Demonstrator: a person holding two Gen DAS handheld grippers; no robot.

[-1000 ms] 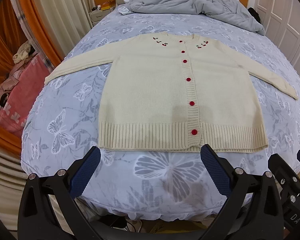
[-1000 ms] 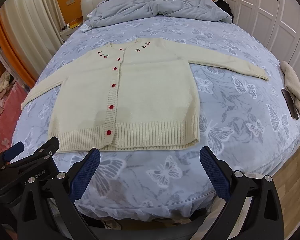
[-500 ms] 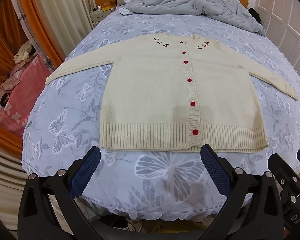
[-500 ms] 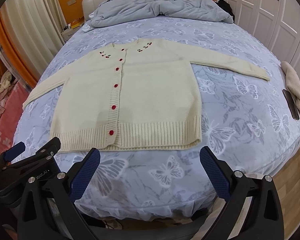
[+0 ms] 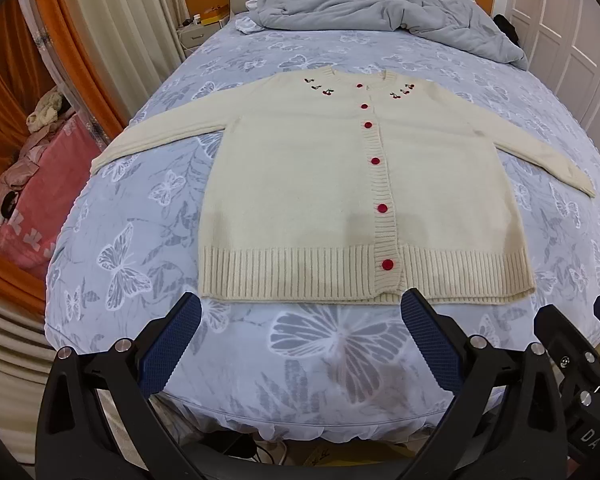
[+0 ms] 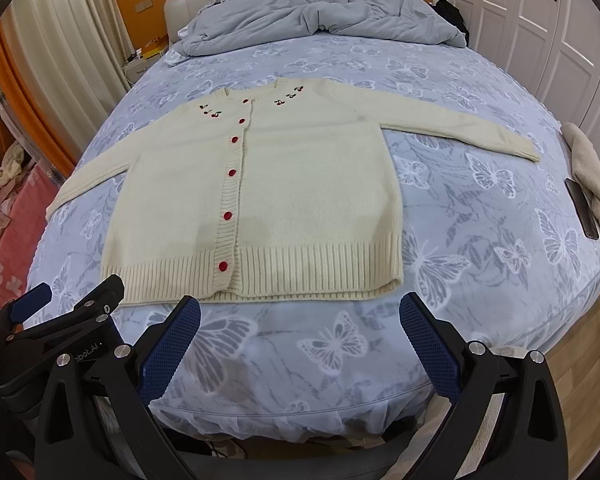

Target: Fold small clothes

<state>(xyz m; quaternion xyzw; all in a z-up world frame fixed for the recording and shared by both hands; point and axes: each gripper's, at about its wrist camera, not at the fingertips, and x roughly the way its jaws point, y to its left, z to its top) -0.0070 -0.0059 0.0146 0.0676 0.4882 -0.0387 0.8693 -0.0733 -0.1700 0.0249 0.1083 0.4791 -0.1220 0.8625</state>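
A cream cardigan [image 5: 340, 184] lies flat and face up on the bed [image 5: 140, 208], which is covered with a blue-grey butterfly-print sheet. Its red buttons are done up, its ribbed hem is toward the bed's foot edge, and both sleeves are spread out to the sides. Small cherry motifs sit on either side of the cardigan's collar.

The left gripper [image 5: 300, 344] hovers just short of the cardigan's hem, over the foot of the bed, with its blue-padded fingers [image 5: 168, 348] spread wide and nothing between them. The right gripper [image 6: 300, 344] hangs likewise before the hem, toward the cardigan's right half, jaws apart and empty. Neither touches the cardigan.

Beyond the cardigan's collar, a crumpled grey duvet [image 6: 320, 16] is heaped at the head of the bed. To the right of the cardigan's right sleeve, near the bed's edge, a folded cream cloth [image 6: 592, 184] lies beside a dark, flat phone-like object [image 6: 582, 208]. Left of the cardigan, off the bed, a pink blanket [image 5: 32, 208] covers a lower surface with some bundled fabric on it.
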